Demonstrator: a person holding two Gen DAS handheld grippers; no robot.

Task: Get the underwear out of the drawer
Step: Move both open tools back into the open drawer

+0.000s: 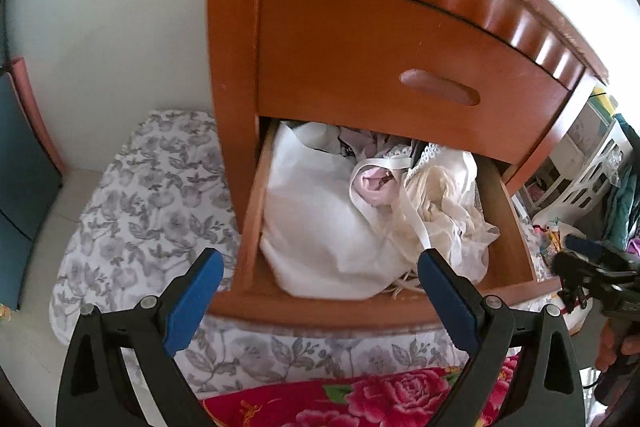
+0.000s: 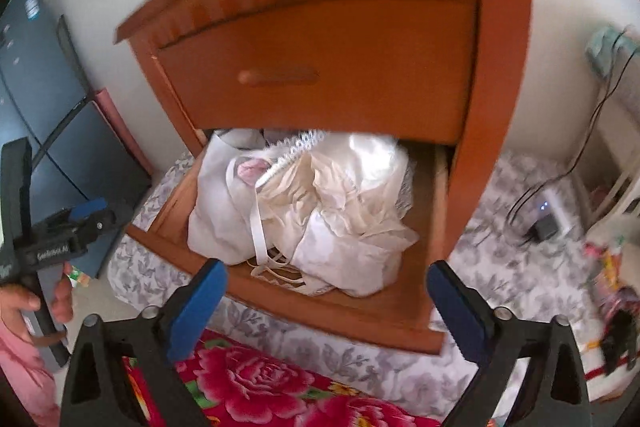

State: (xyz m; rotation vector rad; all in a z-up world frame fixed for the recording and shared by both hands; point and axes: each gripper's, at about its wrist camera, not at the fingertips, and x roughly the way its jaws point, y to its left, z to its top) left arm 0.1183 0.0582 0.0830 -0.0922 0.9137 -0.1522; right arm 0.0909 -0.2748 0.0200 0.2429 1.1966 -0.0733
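The wooden nightstand's lower drawer [image 1: 312, 311] [image 2: 320, 307] is pulled out. It holds a heap of underwear [image 1: 328, 219] [image 2: 340, 211]: white and cream pieces, lace trim, straps, and a pink piece [image 1: 376, 183] near the back. My left gripper [image 1: 320, 263] is open just above the drawer's front, its blue pads either side of the white cloth, holding nothing. My right gripper [image 2: 327, 269] is open too, over the front rim and empty. Each shows in the other's view, the right one [image 1: 588, 267] off the drawer's right corner and the left one [image 2: 80, 223] to the drawer's left, in a hand.
The upper drawer [image 1: 380, 67] [image 2: 320, 67] is closed. A grey floral sheet [image 1: 140, 207] [image 2: 520, 267] lies around the nightstand, and a red rose blanket [image 1: 360, 399] [image 2: 256, 383] in front. A dark panel [image 2: 48, 87] stands left; a charger with cable [image 2: 544, 227] and a white basket [image 1: 592, 179] sit right.
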